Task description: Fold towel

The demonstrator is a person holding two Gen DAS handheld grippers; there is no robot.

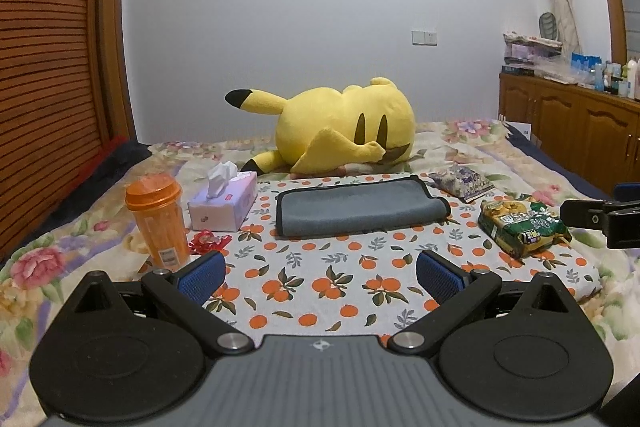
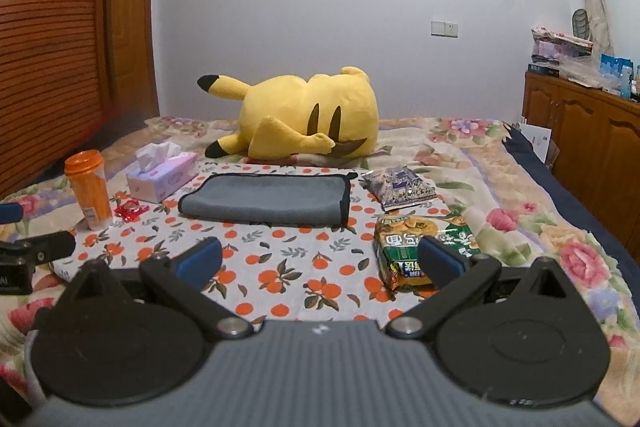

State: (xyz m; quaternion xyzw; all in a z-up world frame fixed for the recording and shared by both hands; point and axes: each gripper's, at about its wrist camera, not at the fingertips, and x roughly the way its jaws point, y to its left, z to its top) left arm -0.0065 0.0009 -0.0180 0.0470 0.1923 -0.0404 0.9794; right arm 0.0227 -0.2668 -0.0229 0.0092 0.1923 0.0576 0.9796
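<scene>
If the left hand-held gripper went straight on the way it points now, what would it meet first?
Probably the grey towel: it lies straight ahead of the open left hand-held gripper, with only bare orange-print cloth between. If the line angles down more steeply, it would meet that cloth first; depth is unclear.

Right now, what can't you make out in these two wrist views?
- Towel: layers inside the fold are hidden in both views.
- Green snack bag: near right part is covered by the right tool finger in the right wrist view.
- Cabinet-top bottles: too small, cut off by the left wrist view's edge.
- Red wrapper: print is too small to read.
</scene>
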